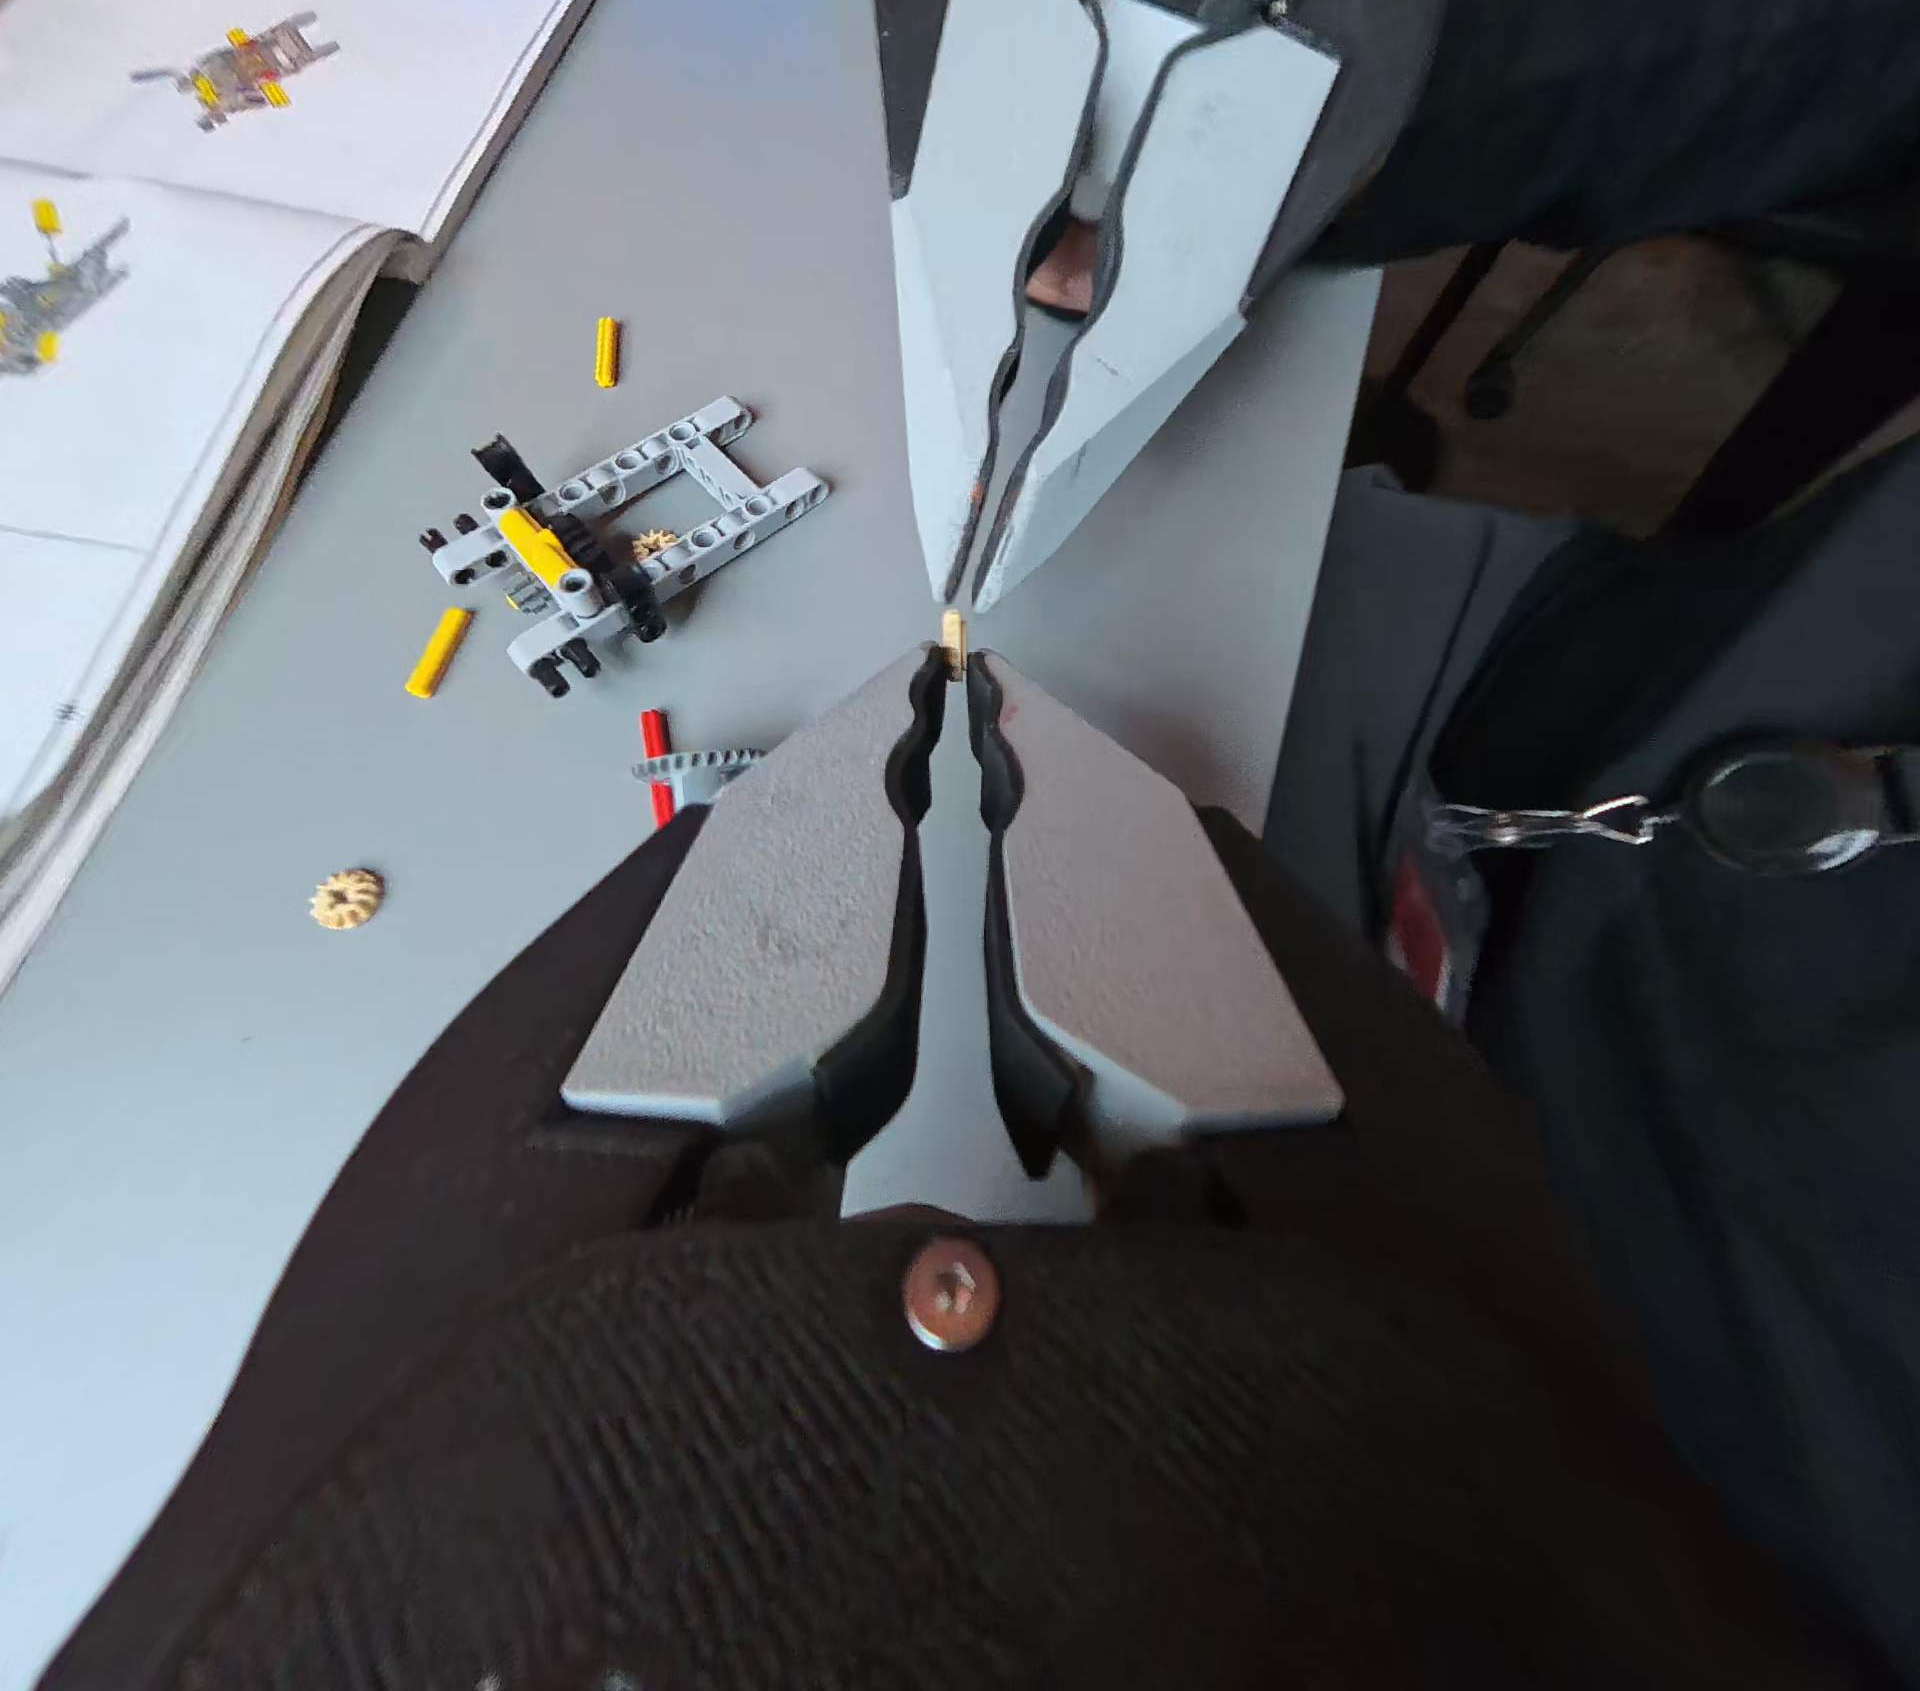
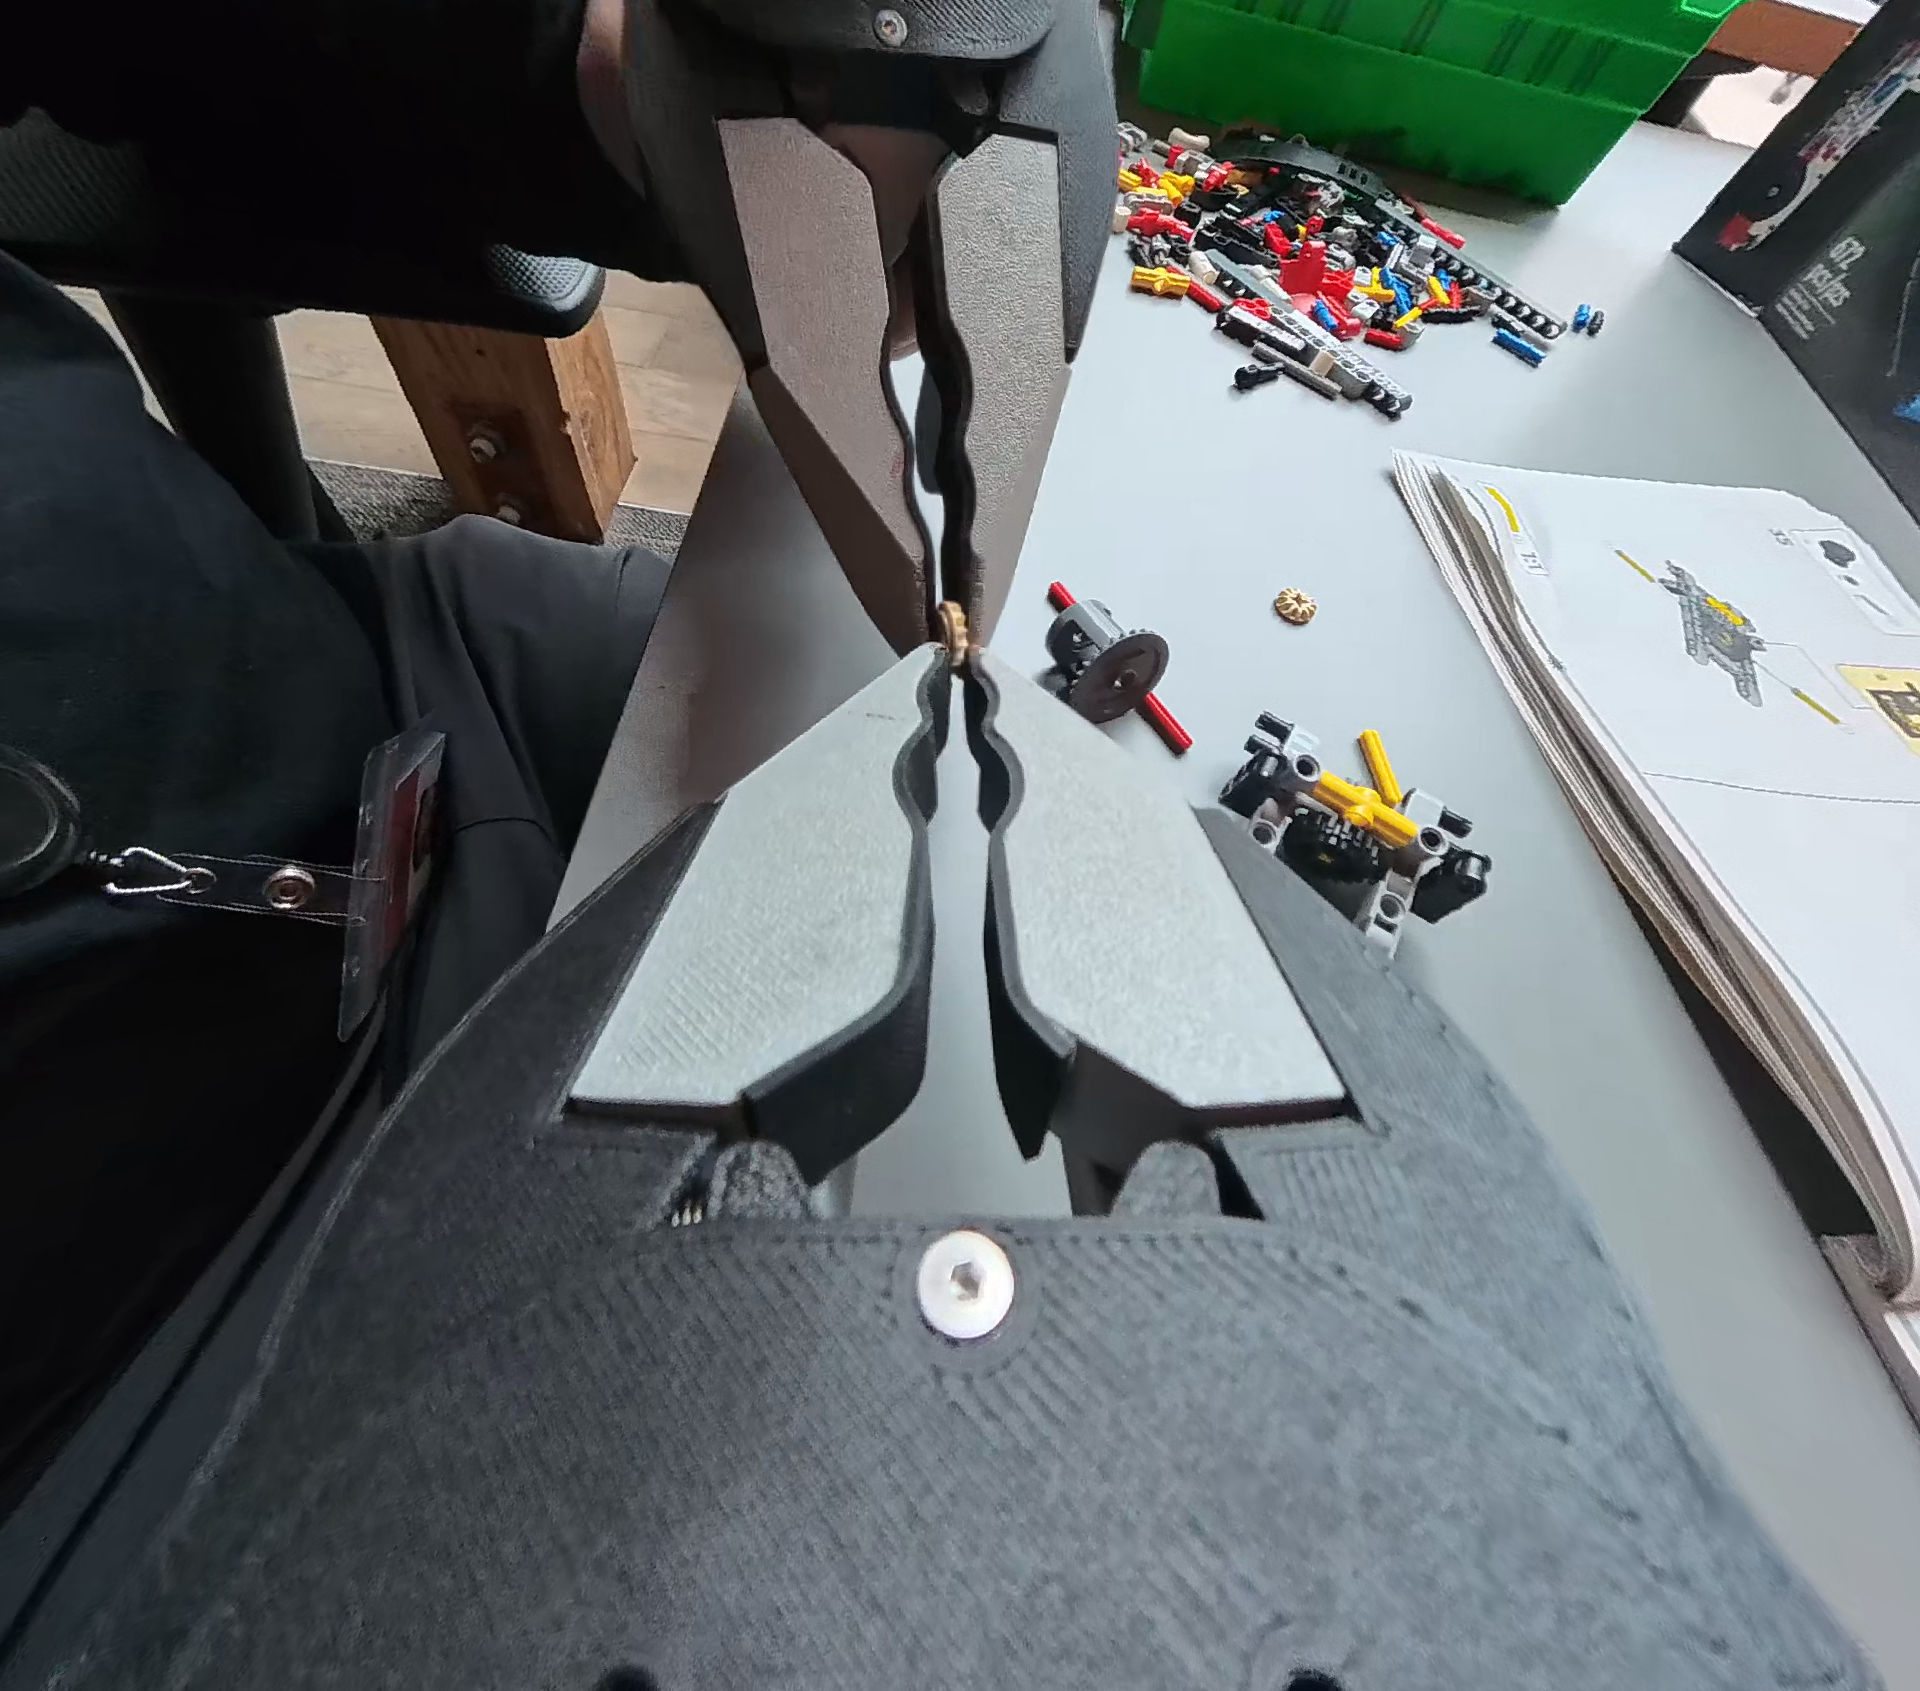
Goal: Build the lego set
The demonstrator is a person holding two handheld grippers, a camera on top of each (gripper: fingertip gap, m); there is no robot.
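A grey table [image 2: 1299, 498] carried the work, with a green bin [image 2: 1403, 52] at its far end. An open manual [image 1: 260, 83] lay along one side, and a pile of loose parts [image 2: 1340, 270] waited near the bin, so most of the build looked undone. A small grey frame [image 1: 634, 540] with yellow and black pieces stood assembled, with a gear on a red axle [image 2: 1117, 675] just beside it. Two yellow pins [image 1: 438, 652] and a tan gear [image 1: 347, 897] lay loose. Above the table edge the left gripper [image 1: 956, 665] pinched a second tan gear, the held gear [image 1: 954, 639], its jaws narrow. The right gripper [image 2: 961, 665] met it tip to tip, nearly closed; whether it also gripped the piece I cannot tell.
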